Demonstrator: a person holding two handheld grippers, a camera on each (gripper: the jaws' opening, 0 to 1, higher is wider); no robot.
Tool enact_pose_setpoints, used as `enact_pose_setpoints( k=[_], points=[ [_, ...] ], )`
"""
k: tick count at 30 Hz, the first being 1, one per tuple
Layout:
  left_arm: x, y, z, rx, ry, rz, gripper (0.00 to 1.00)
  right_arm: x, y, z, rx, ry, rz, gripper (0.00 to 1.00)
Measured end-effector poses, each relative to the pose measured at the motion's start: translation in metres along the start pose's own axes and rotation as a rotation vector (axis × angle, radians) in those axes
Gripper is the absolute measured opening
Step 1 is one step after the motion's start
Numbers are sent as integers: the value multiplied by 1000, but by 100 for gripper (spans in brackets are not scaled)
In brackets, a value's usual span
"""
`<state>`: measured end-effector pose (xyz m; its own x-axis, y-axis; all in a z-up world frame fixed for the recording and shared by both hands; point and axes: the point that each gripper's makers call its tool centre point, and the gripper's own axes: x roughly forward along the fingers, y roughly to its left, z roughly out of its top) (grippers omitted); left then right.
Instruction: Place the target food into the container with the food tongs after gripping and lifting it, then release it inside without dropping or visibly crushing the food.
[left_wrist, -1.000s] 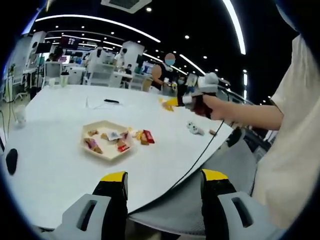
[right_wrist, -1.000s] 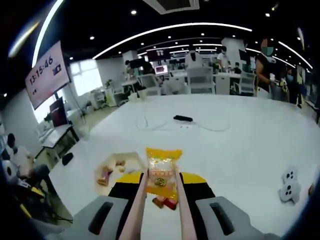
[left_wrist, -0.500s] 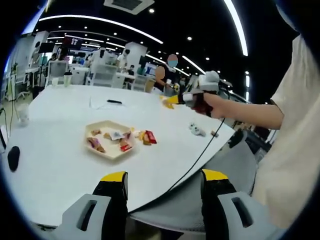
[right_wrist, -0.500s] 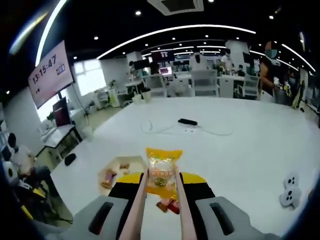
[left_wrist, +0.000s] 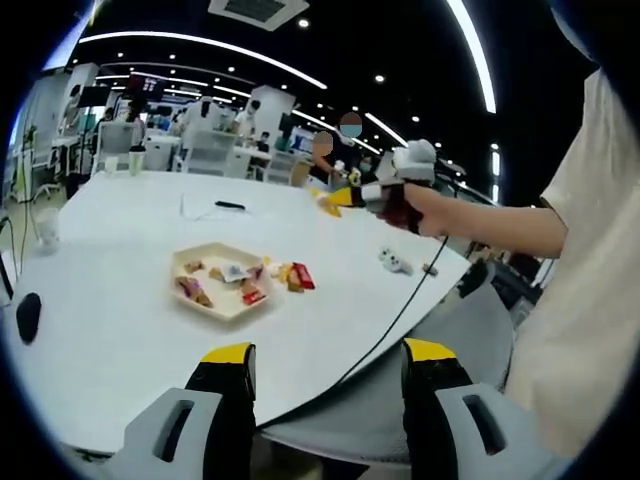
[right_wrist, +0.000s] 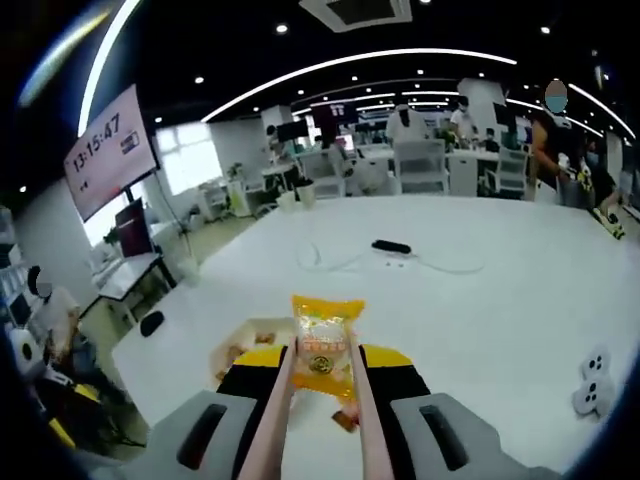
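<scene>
In the right gripper view, the right gripper (right_wrist: 322, 365) has its yellow-tipped jaws pressed in on a pair of slim pinkish food tongs (right_wrist: 277, 410), and the tong tips pinch a small yellow crinkled snack packet (right_wrist: 324, 340) between them. The packet stands upright in the air above the large white round table (right_wrist: 480, 290), with its printed label facing the camera. Just behind and to the left of the packet, low on the table, part of a shallow cream hexagonal tray (right_wrist: 240, 340) shows past the jaws, with a few small wrapped sweets inside it. Farther off on the table lie a black oblong device with a thin white cable (right_wrist: 392, 247), and at the right edge a small white object with dark dots (right_wrist: 592, 385) (too small to name).

In the left gripper view, the left gripper (left_wrist: 327, 400) stands with its yellow-tipped jaws spread wide apart and nothing between them, near the table's close rim. Ahead of it, the cream hexagonal tray (left_wrist: 215, 300) rests on the table and holds several wrapped snacks, and a few red and brown wrapped snacks (left_wrist: 291, 276) lie on the table just beside its right side. To the far right a person's hand (left_wrist: 420, 210) holds the other gripper up above the table, the yellow packet (left_wrist: 330, 203) showing at its front end, well apart from the tray. A black cable (left_wrist: 400, 310) trails from that hand down over the table edge.
</scene>
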<state>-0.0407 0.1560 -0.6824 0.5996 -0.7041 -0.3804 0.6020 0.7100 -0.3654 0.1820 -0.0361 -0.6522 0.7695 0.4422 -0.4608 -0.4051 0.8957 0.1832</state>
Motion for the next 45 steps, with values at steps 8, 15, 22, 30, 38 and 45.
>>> enact_pose_setpoints(
  k=[8, 15, 22, 30, 38, 45],
  points=[
    [-3, 3, -2, -9, -4, 10, 58, 10, 16, 4, -5, -3, 36, 27],
    [-6, 6, -4, -16, -6, 20, 58, 18, 31, 8, -16, -2, 65, 27],
    [-9, 7, -5, -21, -10, 26, 58, 24, 43, 8, -27, 2, 90, 27],
    [-14, 13, -8, -29, -14, 40, 58, 31, 60, 10, -41, 9, 120, 27],
    [-16, 12, -8, -35, -22, 45, 58, 40, 80, 14, -44, 6, 152, 27],
    [-24, 18, -10, -39, -26, 59, 58, 46, 93, 15, -54, 9, 175, 27]
  ],
)
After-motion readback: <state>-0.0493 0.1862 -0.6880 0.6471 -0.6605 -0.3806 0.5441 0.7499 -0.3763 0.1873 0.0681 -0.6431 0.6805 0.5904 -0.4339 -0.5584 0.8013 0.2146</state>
